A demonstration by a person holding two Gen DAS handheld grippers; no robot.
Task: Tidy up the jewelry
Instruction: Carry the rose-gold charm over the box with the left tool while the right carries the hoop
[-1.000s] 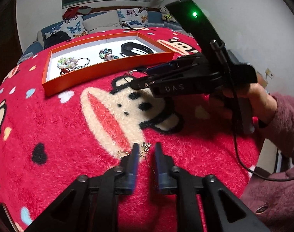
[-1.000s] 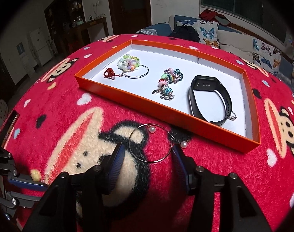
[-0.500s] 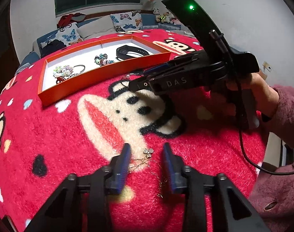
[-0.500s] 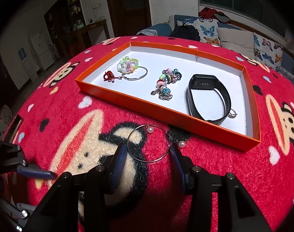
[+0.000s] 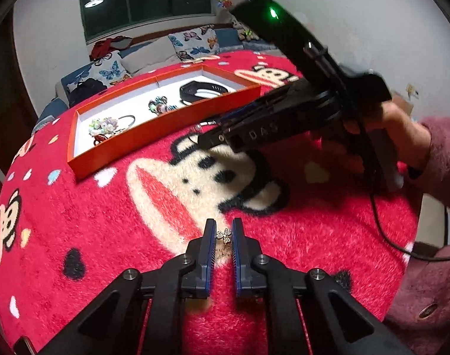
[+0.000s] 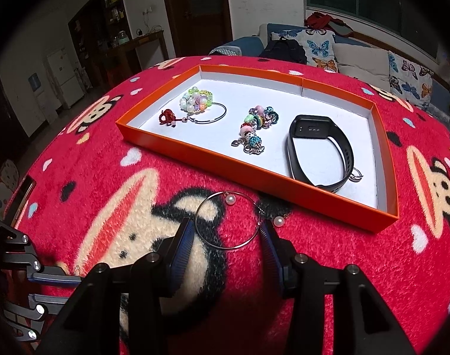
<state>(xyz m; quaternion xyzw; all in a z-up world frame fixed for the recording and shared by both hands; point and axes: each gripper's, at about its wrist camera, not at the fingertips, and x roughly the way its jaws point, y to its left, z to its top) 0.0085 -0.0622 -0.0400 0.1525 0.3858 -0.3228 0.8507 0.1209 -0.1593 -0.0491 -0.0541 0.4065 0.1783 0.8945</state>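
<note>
A thin gold necklace with a clover pendant [image 5: 225, 234] lies on the red monkey-print blanket [image 5: 106, 222]. My left gripper [image 5: 224, 230] is shut on it, with the pendant between the pads. A silver hoop with two pearls [image 6: 229, 247] lies just in front of the orange tray [image 6: 225, 171]. My right gripper [image 6: 227, 233] straddles the hoop, its jaws opening slightly and the pads not pressing on the wire. From the left wrist view, the right gripper [image 5: 208, 139] is held by a hand in a pink sleeve [image 5: 443, 153].
The white-lined tray holds a beaded bracelet with a red charm [image 6: 195, 103], a multicoloured charm bracelet [image 6: 256, 127] and a black fitness band [image 6: 319, 151]. A sofa with butterfly cushions [image 6: 316, 47] stands behind. The gripper's cable [image 5: 381, 230] trails over the blanket.
My left jaws have closed in on the clover pendant and the left view has rolled slightly. The right gripper and the hoop have stayed put.
</note>
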